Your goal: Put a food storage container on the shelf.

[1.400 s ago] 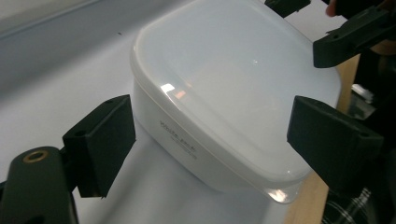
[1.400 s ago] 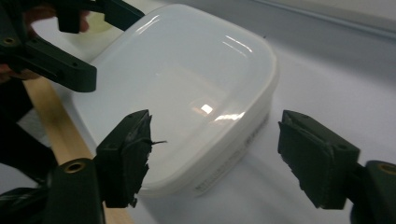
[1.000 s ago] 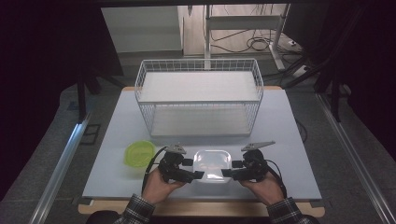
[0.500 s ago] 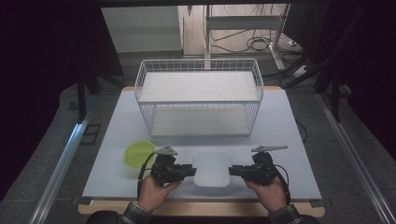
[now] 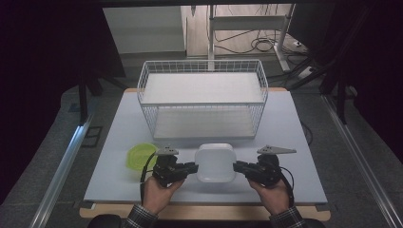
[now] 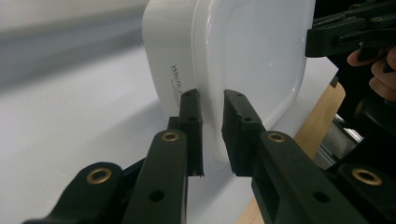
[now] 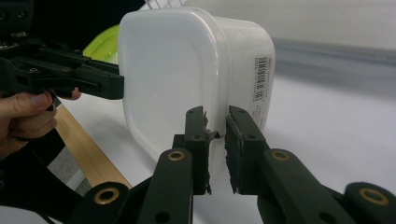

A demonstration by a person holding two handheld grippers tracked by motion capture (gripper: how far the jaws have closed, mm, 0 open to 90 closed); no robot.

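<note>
A white plastic container [image 5: 215, 163] was gripped from both sides near the front edge of a pale table [image 5: 294, 128], its left rim pinched by the just-closed jaws of the left gripper [image 5: 192, 167] and its right rim by those of the right gripper [image 5: 236, 167]. Behind it, a white wire basket [image 5: 203, 102] was set on the table; a green lid [image 5: 140, 156] lay just left of the left gripper. The dim room behind was strewn with cables. The container was seen lidded, round-cornered, with a barcode label on one side.
</note>
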